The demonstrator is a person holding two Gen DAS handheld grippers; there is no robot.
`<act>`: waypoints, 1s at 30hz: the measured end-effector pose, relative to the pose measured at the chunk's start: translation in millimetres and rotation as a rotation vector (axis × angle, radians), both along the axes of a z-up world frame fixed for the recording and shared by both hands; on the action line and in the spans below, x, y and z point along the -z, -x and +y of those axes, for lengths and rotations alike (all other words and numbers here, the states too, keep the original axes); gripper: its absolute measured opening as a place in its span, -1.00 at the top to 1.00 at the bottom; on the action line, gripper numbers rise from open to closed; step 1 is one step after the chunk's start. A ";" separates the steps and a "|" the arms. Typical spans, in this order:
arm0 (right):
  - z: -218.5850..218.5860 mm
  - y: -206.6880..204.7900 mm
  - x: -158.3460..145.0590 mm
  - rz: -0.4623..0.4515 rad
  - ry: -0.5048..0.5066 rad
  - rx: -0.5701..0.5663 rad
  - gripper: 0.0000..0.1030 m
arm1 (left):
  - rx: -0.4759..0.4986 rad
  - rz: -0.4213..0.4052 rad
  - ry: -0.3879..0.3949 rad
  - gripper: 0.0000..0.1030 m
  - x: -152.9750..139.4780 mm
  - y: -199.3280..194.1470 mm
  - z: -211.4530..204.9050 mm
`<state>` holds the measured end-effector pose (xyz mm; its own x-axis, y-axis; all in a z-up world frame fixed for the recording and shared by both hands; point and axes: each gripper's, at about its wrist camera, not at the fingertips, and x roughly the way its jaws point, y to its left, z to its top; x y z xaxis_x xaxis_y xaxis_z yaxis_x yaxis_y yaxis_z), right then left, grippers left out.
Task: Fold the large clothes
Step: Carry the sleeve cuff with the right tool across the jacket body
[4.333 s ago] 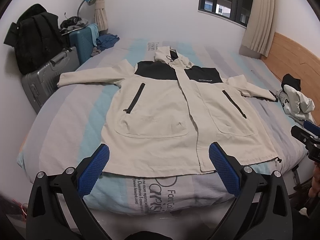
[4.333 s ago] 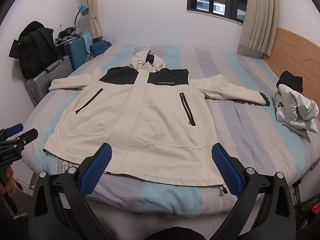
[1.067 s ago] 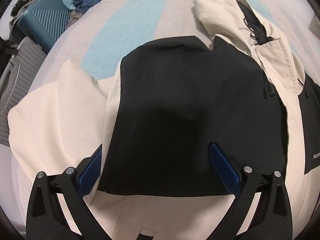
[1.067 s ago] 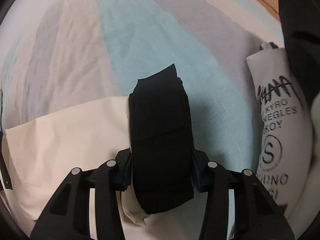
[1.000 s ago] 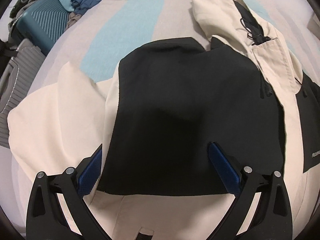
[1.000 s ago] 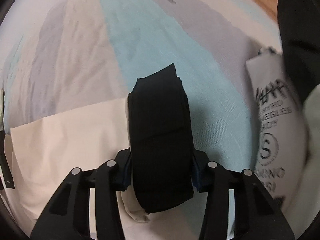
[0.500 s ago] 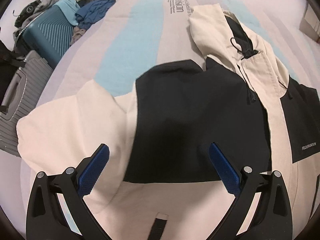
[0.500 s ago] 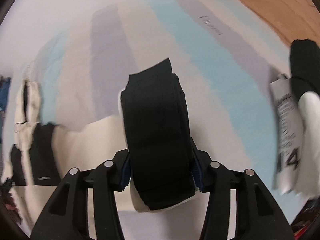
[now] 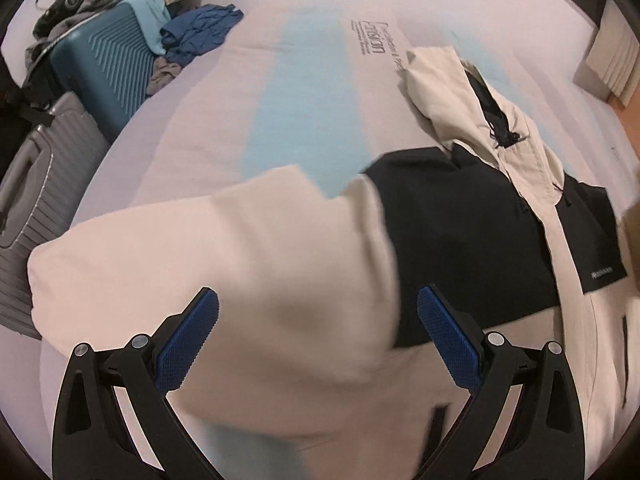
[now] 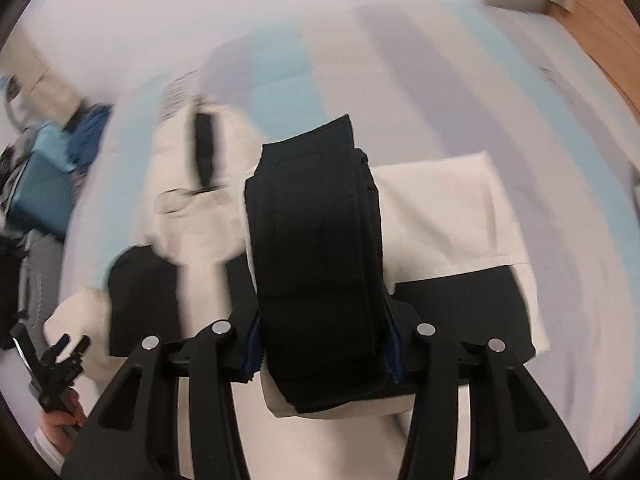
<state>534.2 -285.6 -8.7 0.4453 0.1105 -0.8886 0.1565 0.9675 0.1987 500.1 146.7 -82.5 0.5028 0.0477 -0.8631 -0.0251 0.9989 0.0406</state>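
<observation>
Right wrist: right gripper (image 10: 322, 356) clamps jacket cuff (image 10: 316, 248); left gripper (image 9: 318, 336) spread wide.

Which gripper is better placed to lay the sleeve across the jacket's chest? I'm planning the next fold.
Right. The right gripper is shut on the black cuff, sleeve lifted over the jacket. The left gripper is open, holding nothing above the other sleeve.
</observation>
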 end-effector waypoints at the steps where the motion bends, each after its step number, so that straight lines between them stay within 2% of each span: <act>1: 18.3 -4.4 0.0 -0.004 -0.005 -0.012 0.16 | 0.000 -0.003 -0.008 -0.88 -2.7 5.3 11.3; 6: 132.6 -20.9 3.2 0.003 -0.009 -0.079 0.17 | -0.012 -0.004 -0.012 -0.88 -13.0 24.9 75.7; 10: 202.5 -29.3 19.4 0.024 -0.003 -0.119 0.17 | -0.010 -0.024 -0.044 -0.88 -16.0 33.9 125.6; 15: 269.7 -39.2 47.5 0.065 0.033 -0.172 0.17 | -0.086 -0.030 -0.044 -0.88 -9.3 47.6 201.6; 20: 302.1 -30.5 68.3 0.093 0.083 -0.201 0.17 | -0.203 -0.027 -0.044 -0.88 -0.7 63.5 268.6; 25: 338.6 -25.4 89.5 0.130 0.155 -0.236 0.16 | -0.282 -0.009 -0.055 -0.88 4.0 85.7 310.7; 28: 353.8 -23.8 103.6 0.156 0.207 -0.260 0.04 | -0.317 -0.001 -0.059 -0.88 7.0 95.4 328.4; 30: 362.0 -22.0 111.5 0.169 0.202 -0.286 -0.02 | -0.352 -0.006 -0.037 -0.88 8.7 101.3 344.7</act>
